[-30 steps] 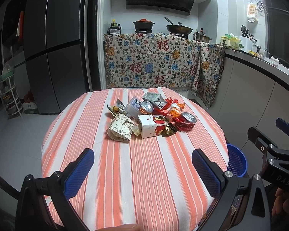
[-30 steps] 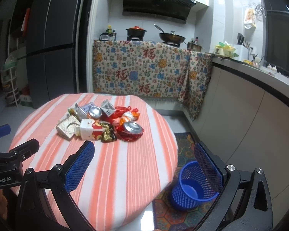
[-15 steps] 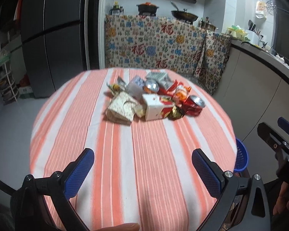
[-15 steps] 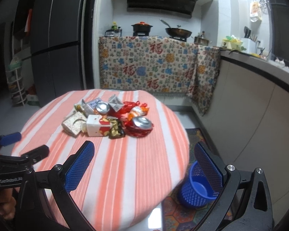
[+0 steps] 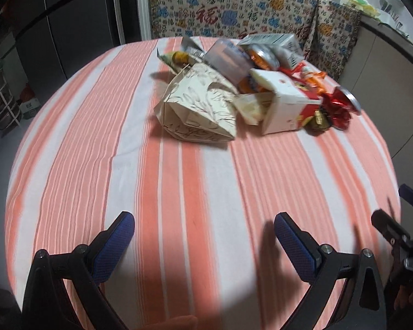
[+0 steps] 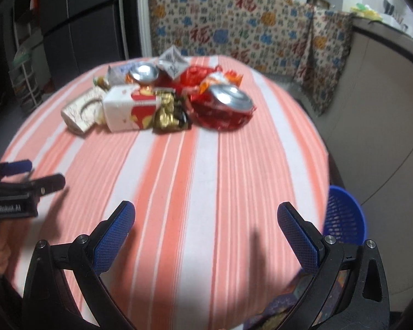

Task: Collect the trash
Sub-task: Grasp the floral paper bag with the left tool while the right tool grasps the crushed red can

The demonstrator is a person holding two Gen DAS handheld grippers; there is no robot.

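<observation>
A heap of trash lies on the far half of the round striped table [image 5: 179,192] [image 6: 206,178]: a crumpled patterned paper bag [image 5: 198,107] [image 6: 81,110], a white and red carton [image 5: 286,107] [image 6: 129,108], a crushed red can [image 6: 225,107] [image 5: 341,104], a gold wrapper [image 6: 168,115], and more cans and packets behind. My left gripper [image 5: 203,236] hangs open over the near part of the cloth, well short of the heap. My right gripper [image 6: 206,231] is open too, with nothing between its fingers. Each gripper shows at the edge of the other's view.
A blue mesh waste basket [image 6: 344,217] stands on the floor beside the table's right edge. Beyond the table are a patterned cloth over a counter [image 6: 247,33], a dark fridge [image 5: 55,27] at the left and grey cabinets [image 6: 385,96] at the right.
Both grippers have moved forward and tilted down over the table, so the trash heap looks much nearer. Both have stayed open with nothing in them.
</observation>
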